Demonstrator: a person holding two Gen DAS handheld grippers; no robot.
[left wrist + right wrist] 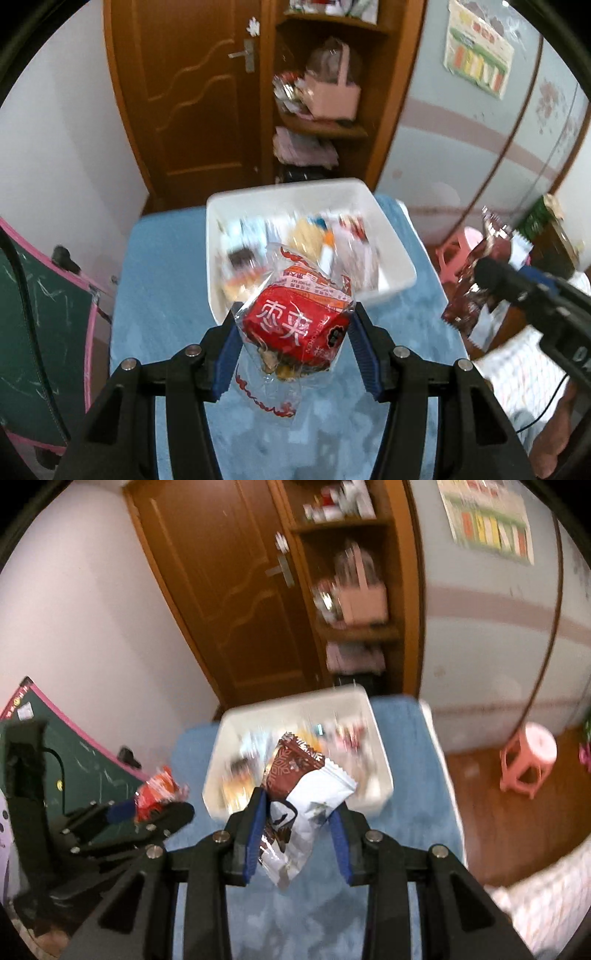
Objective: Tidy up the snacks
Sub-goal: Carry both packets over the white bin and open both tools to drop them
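Two grippers hang above a table draped in a blue cloth, and a white bin stands at its far end, already holding a blurred jumble of small packets. Behind the bin are a brown wooden door and open shelves with a pink basket; a green chalkboard leans at the left and a pink stool stands on the floor to the right. Nothing lies between either gripper and the bin. The left gripper is partly closed, its blue pads pressing both sides of a red snack packet in clear wrap, just short of the bin's near rim. The right gripper is narrowly closed on a brown-and-white snack packet, whose top reaches over the bin's near edge.
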